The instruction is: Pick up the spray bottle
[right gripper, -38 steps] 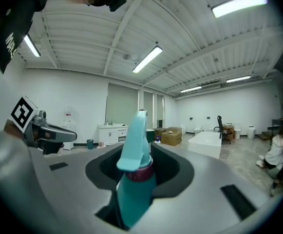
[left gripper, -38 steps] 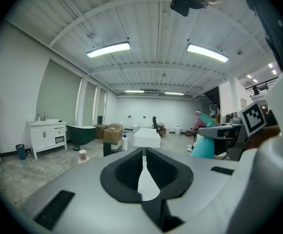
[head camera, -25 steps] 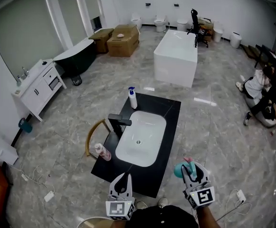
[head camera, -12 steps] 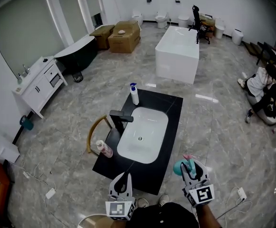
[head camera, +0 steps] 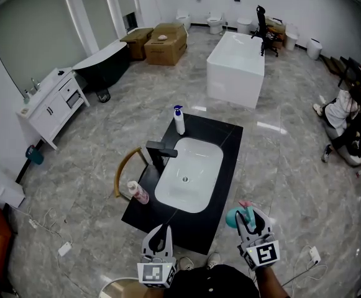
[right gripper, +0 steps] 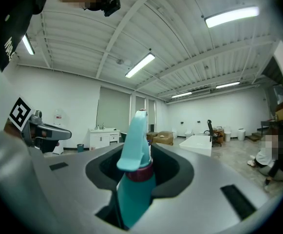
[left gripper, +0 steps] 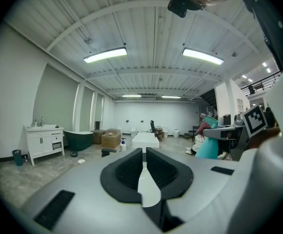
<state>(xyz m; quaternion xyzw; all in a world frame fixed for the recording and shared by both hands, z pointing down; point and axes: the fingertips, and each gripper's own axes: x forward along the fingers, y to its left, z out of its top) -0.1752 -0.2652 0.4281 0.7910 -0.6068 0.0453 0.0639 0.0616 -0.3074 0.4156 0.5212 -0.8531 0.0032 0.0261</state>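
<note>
The black counter has drifted slightly up-frame; both grippers kept still.
Held level off the counter's near right corner, the right gripper pinches the teal spray bottle; the left gripper is pressed together, empty.

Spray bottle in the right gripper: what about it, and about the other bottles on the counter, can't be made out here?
- spray bottle: the lower body is hidden between the jaws in the right gripper view, and in the head view the right gripper covers part of it.
- white bottle and pink bottle on the counter: too small in the head view to read any label.
</note>
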